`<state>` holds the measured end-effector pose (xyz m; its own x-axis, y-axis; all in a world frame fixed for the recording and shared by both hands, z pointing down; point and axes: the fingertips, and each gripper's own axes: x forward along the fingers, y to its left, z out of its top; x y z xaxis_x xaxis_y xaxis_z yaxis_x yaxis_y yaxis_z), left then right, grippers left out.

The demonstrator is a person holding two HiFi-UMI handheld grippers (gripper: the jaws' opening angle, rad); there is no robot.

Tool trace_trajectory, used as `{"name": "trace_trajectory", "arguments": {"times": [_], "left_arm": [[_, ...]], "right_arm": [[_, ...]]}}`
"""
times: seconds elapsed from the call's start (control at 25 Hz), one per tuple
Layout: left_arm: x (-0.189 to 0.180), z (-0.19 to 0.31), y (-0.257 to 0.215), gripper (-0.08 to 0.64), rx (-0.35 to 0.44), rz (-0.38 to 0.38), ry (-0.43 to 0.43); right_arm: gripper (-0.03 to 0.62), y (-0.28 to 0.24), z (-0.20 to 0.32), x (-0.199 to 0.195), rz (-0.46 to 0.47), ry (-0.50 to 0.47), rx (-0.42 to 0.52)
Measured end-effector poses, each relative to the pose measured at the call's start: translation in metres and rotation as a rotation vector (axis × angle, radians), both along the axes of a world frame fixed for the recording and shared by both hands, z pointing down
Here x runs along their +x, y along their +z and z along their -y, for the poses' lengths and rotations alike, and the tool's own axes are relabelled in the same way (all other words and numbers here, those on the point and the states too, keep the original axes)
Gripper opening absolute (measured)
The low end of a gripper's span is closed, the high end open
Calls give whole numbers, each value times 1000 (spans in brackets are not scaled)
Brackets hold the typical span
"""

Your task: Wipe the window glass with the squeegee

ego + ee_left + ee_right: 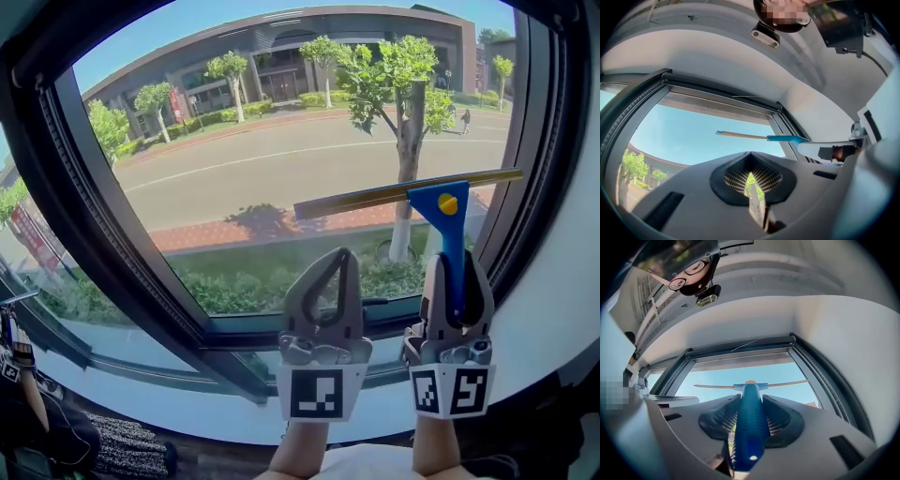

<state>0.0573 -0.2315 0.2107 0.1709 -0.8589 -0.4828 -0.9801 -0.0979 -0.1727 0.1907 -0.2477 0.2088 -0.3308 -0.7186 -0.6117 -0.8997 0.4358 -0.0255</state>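
The squeegee (448, 223) has a blue handle and a long brass-coloured blade (394, 195) lying against the window glass (262, 159), tilted up to the right. My right gripper (457, 264) is shut on the blue handle (750, 423), with the blade crossing the pane ahead of my right gripper (750, 397). My left gripper (344, 255) hangs just left of it, below the blade's left half, shut with nothing held. In the left gripper view the squeegee (754, 136) shows above and to the right of my left gripper (750, 155).
A dark window frame (112, 272) rings the pane, and its right post (539, 159) stands close to the blade's right end. The white sill (187, 394) runs below both grippers. A person in dark clothing (37, 422) is at lower left.
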Motion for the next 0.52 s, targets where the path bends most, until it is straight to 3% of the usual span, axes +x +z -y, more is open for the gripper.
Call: {"name": "trace_trajectory", "arguments": {"times": [0.52], "left_arm": [[2, 1, 0, -6, 0, 12, 2]], "right_arm": [[149, -3, 1, -5, -9, -7, 13]]}}
